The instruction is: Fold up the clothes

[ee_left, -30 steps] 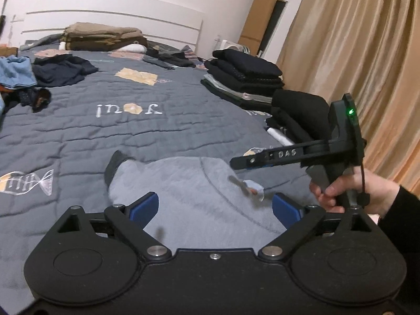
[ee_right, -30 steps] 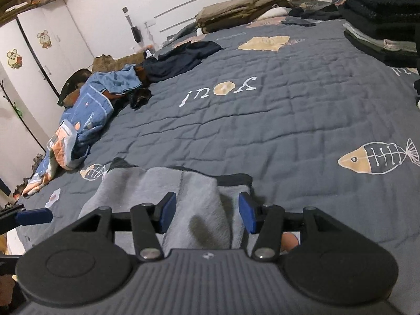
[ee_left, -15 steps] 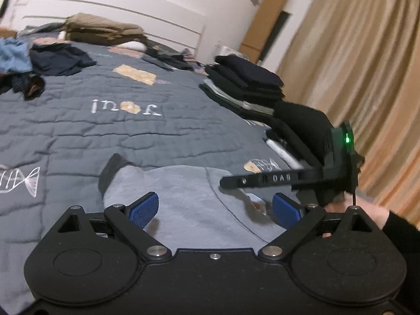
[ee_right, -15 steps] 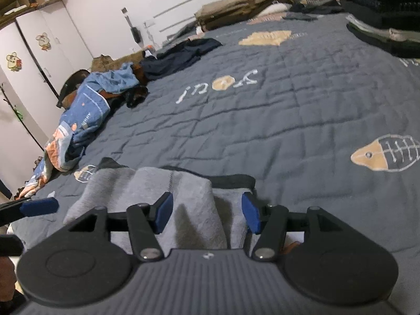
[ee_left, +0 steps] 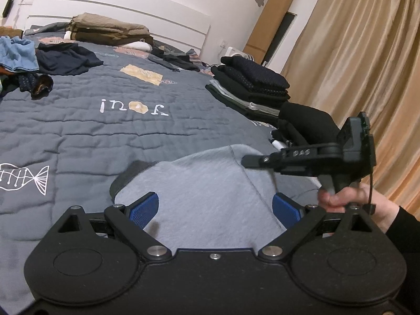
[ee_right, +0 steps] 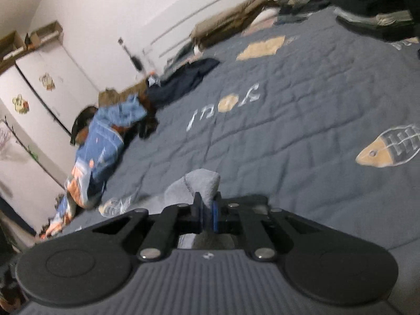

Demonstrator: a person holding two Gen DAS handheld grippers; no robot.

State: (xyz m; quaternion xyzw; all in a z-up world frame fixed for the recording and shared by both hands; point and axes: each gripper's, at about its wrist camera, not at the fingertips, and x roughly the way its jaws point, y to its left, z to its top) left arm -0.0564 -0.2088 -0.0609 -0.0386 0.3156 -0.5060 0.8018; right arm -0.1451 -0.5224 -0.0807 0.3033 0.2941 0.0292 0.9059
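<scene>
The left gripper [ee_left: 215, 207] hung with its blue-padded jaws wide apart and nothing between them. Just ahead of and below those jaws lay the soft grey fleece sweatshirt [ee_left: 204, 186], spread flat on the quilted slate-blue bedspread [ee_left: 105, 131], its dark ribbed band to the left of the left jaw and a stitched seam running off toward the right jaw.

To the right of that seam, the right gripper [ee_right: 207, 214] had just been closing, and its jaws now stood clamped on a bunched fold of the grey fleece, which bulged up beyond the tips. The right-wrist view was blurred, so which part of the garment this fold belonged to was probably the edge nearest the person's hand [ee_left: 341, 199], though that could not be said for certain.

The sweatshirt looked light, limp and thick-napped: it would drape and sag from any single pinch, not slide, and would crease wherever it was let fall. A sound second hold for the open jaws seemed to be the near edge directly below them, level with the right gripper's pinch, so that the cloth could be carried over evenly.

Beyond the jaws, well apart, stood a stack of dark folded clothes [ee_left: 249, 84].
</scene>
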